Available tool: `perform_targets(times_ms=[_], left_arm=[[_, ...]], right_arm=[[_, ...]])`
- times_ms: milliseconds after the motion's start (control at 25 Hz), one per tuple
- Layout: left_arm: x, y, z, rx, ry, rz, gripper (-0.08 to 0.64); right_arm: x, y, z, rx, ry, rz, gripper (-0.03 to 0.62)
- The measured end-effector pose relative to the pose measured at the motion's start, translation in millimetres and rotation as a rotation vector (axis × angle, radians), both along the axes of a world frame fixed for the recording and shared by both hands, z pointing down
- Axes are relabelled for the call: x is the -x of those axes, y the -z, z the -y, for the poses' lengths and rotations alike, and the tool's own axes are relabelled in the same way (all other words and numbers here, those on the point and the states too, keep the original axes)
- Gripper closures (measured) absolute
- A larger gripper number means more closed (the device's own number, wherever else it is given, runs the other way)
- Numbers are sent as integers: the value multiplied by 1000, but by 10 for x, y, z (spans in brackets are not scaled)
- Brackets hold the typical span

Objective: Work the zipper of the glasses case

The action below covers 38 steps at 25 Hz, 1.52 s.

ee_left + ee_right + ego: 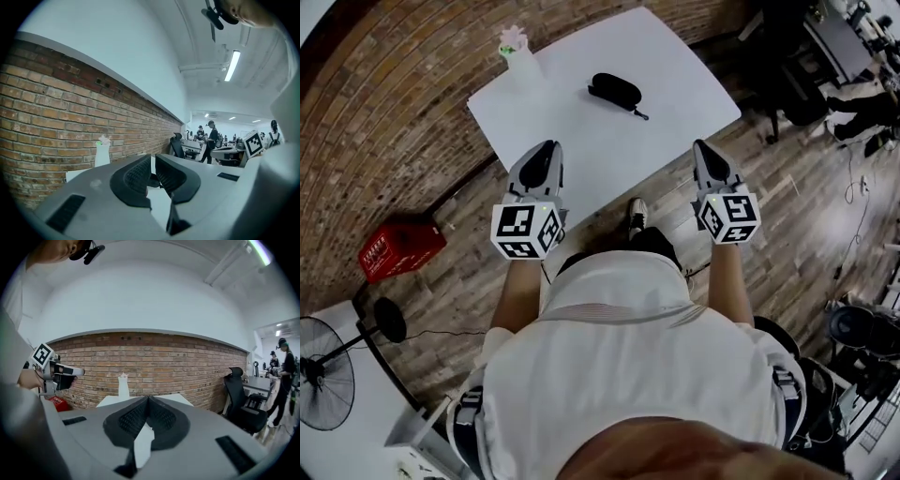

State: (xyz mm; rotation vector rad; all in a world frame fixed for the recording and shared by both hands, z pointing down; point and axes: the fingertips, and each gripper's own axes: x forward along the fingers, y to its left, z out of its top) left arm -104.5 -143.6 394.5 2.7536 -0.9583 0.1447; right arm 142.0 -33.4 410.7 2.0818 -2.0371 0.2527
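Your white shirt (628, 375) sits nearest; beyond it, left tongs (547, 150) and right tongs (703, 150) are both closed, empty. Glasses case (614, 90) lies at twelve o'clock on the table (609, 159), well apart. Likely light and prone to sliding: pin its body, pinch the small zipper pull (643, 116).

I see flat, bright indoor light in the head view. The white table (675, 103) nearly blows out, the case (614, 91) casts only a faint, soft shadow, and the floor (787, 216) darkens toward 3 and 9 o'clock. A strip lamp (233, 65) glares at 1 o'clock in the left gripper view, and a second lamp (260, 251) flares at 1 o'clock in the right gripper view. Both gripper views bow the brick wall (154, 362) and fade to black corners. Their foreground at 6 o'clock is soft.
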Motion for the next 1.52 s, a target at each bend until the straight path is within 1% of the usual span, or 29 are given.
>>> perform_targets(times_ms=[280, 440, 560, 720, 880, 1080, 1200, 1280, 1320, 1440, 1480, 1520], left_arm=[[-571, -22, 389, 18, 129, 40, 522], [-737, -95, 528, 39, 224, 67, 522], [-796, -181, 583, 65, 289, 87, 522], [-797, -267, 616, 87, 350, 102, 523], [-761, -346, 612, 104, 383, 105, 522], [-714, -327, 682, 91, 390, 90, 522], [-670, -315, 718, 93, 396, 77, 523], [-665, -305, 737, 94, 391, 76, 522], [-663, -307, 742, 96, 389, 76, 522], [-639, -371, 739, 118, 394, 73, 522], [-636, -396, 743, 125, 396, 72, 522], [-642, -415, 752, 130, 397, 72, 522]], right_arm=[[-621, -75, 807, 17, 157, 35, 540], [-922, -249, 1153, 49, 227, 74, 540], [-1047, -341, 1357, 66, 284, 93, 540], [-1036, -453, 1606, 88, 359, 107, 540], [-924, -486, 1762, 91, 411, 110, 540], [-836, -505, 1831, 99, 421, 105, 540], [-804, -527, 1865, 121, 427, 107, 537], [-758, -567, 1911, 149, 446, 113, 449], [-729, -602, 1934, 169, 456, 110, 416], [-611, -735, 1989, 223, 499, 81, 291], [-570, -777, 2009, 234, 516, 65, 266], [-535, -819, 2032, 242, 532, 46, 261]])
